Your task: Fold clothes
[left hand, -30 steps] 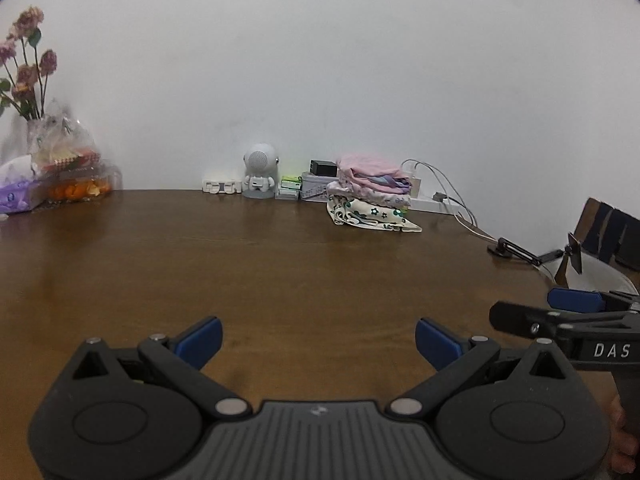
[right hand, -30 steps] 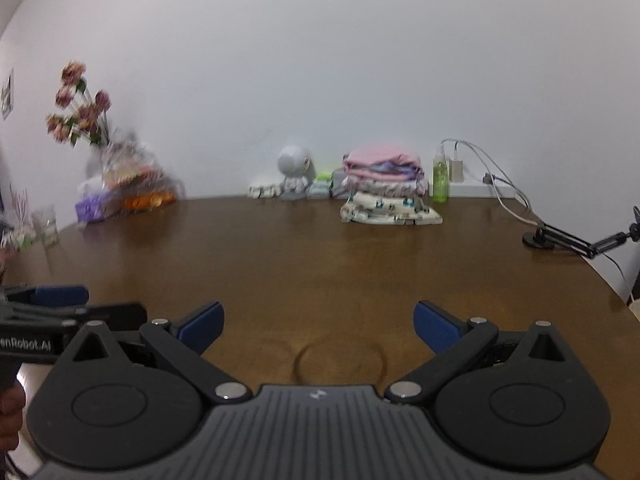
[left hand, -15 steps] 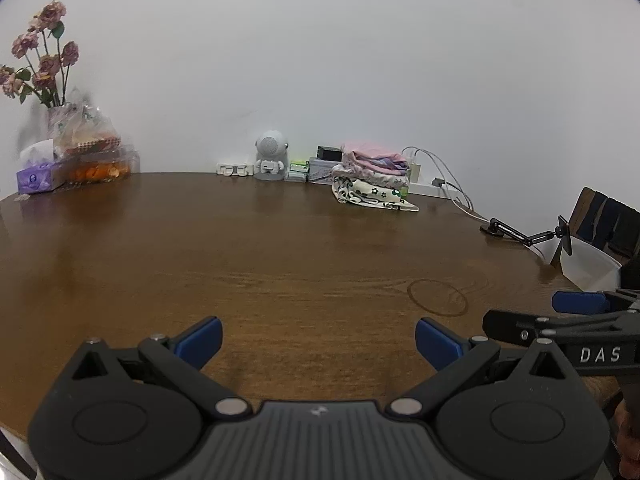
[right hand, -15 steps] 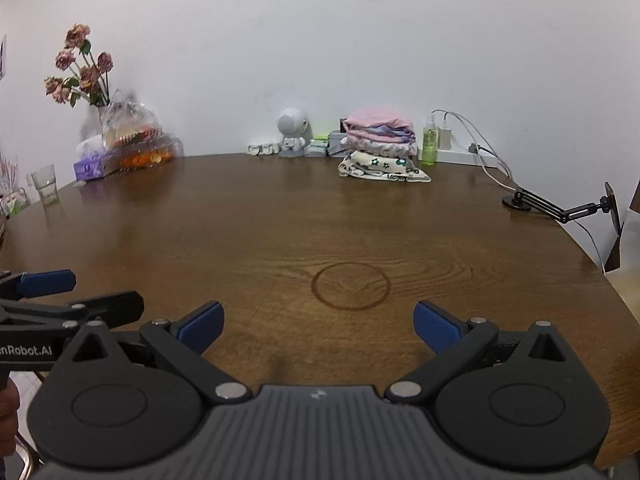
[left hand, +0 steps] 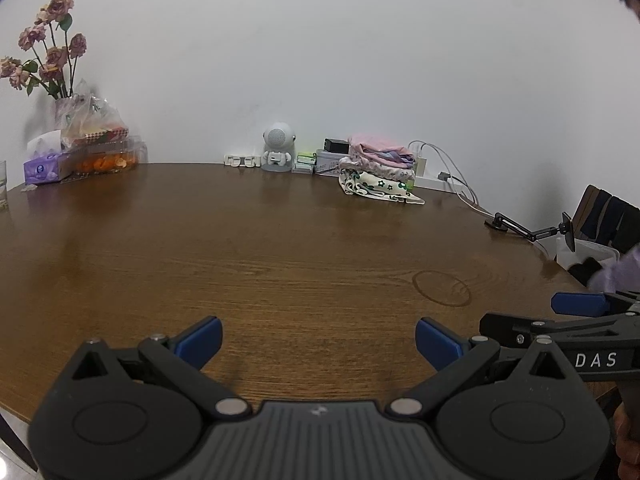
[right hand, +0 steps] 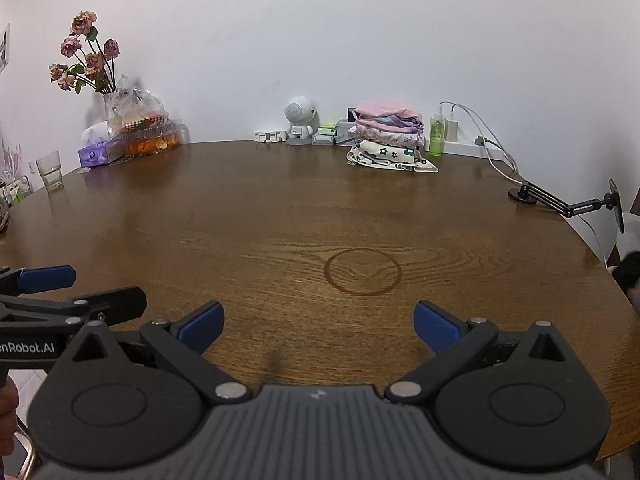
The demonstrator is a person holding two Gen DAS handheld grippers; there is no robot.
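A stack of folded clothes [left hand: 380, 170] [right hand: 388, 142], pink on top and a flower print underneath, sits at the far edge of the brown round table [left hand: 280, 248] [right hand: 280, 216] by the wall. My left gripper [left hand: 318, 342] hovers open over the near table edge with nothing between its blue fingertips. My right gripper [right hand: 318, 330] is open too, likewise empty, near the front edge. Each gripper shows from the side in the other's view: the right gripper [left hand: 576, 308] and the left gripper [right hand: 44, 280]. A pale lilac cloth [left hand: 620, 270] shows blurred at the far right, off the table.
Along the wall stand a vase of dried roses [right hand: 86, 60], a bag with oranges [right hand: 148, 132], a tissue box [right hand: 98, 154], a glass [right hand: 50, 170], a small robot figure [right hand: 300, 120], a green bottle [right hand: 437, 134], cables and a black clamp arm [right hand: 560, 202]. A ring stain [right hand: 362, 270] marks the wood.
Both grippers have pulled back and risen from the table, so more of its surface and near edge shows. Both stay open. A lilac cloth has appeared at the right in the left wrist view.
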